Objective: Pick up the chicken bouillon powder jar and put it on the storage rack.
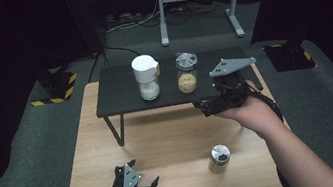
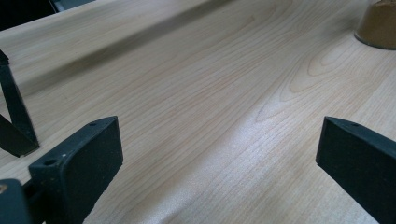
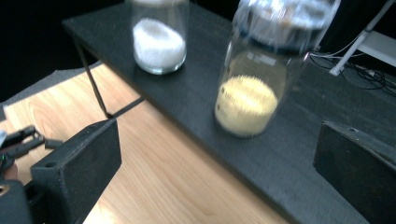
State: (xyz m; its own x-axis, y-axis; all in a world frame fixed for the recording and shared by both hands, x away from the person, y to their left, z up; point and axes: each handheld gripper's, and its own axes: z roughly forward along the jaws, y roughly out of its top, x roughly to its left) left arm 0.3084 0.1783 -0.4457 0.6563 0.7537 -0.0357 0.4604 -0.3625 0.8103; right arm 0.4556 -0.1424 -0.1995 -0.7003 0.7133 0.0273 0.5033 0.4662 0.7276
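Yellow-grain jar [image 3: 254, 77] stands near the shelf [image 1: 119, 98] edge; your wide-open right gripper [image 1: 216, 102] could clip it and tip it off.

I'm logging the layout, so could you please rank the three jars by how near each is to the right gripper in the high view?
From the right gripper:
1. The jar of yellow powder, on the black shelf just left of the gripper.
2. The jar with the white lid, farther left on the same shelf.
3. The small metal-lidded jar, down on the wooden table, about as far; too close to call.
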